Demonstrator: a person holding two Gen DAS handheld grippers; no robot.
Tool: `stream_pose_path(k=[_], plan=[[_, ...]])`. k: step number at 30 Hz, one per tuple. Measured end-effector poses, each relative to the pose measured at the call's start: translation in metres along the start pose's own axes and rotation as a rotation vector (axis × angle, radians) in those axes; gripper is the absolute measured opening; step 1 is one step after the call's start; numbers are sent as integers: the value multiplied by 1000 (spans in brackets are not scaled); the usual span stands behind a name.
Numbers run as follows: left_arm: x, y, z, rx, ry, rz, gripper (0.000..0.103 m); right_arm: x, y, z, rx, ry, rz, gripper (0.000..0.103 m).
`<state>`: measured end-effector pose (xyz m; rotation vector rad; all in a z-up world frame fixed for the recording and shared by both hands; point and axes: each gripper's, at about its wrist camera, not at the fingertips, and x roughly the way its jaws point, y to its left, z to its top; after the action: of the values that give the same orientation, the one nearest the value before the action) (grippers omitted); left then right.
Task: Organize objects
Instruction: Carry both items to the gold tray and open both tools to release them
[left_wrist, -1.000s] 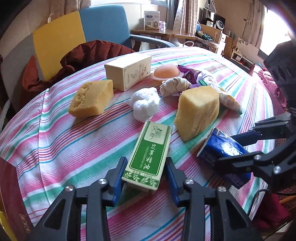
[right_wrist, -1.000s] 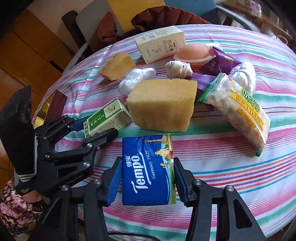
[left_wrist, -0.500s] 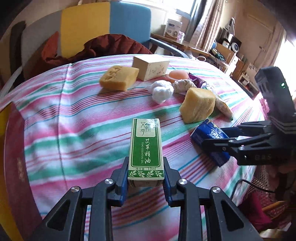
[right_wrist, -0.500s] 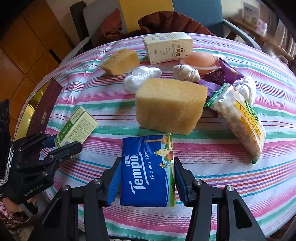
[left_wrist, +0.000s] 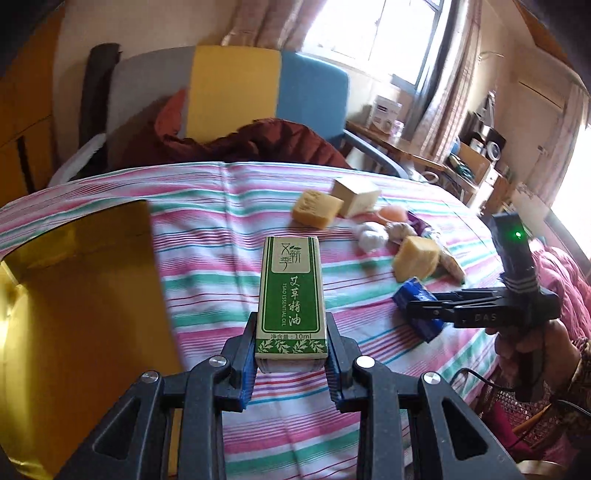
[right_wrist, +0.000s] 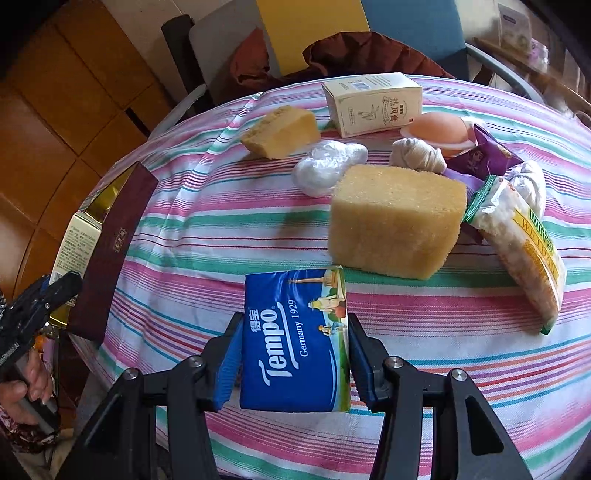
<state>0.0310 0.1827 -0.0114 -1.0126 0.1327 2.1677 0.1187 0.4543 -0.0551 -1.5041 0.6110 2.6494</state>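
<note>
Left gripper (left_wrist: 291, 363) clamps the essential oil box (left_wrist: 291, 299), right gripper (right_wrist: 293, 363) grips the Tempo tissue pack (right_wrist: 295, 339), neither stowed, and the sponges (right_wrist: 395, 221) and snack bags (right_wrist: 524, 236) wait on the table (right_wrist: 221, 229).

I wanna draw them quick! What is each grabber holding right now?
Left gripper: closed on the green essential oil box.
Right gripper: closed on the blue Tempo tissue pack.

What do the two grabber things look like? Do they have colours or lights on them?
Both are black plastic with silver screws and blue pads on the fingers. The right gripper has a handle with a green light, white stripes, faint lettering and a thin black cable. The hand holding it wears a patterned sleeve.
</note>
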Motion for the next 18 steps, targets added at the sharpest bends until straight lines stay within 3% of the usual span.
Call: stream_pose_path(k=[8,18], plan=[[-35,74,-17,-107,-3,167,30,-26,40,-1,-7,-172,99,52],[-60,161,-47,-277,50,320,30,-27,150,18,-146,-205,216,52]])
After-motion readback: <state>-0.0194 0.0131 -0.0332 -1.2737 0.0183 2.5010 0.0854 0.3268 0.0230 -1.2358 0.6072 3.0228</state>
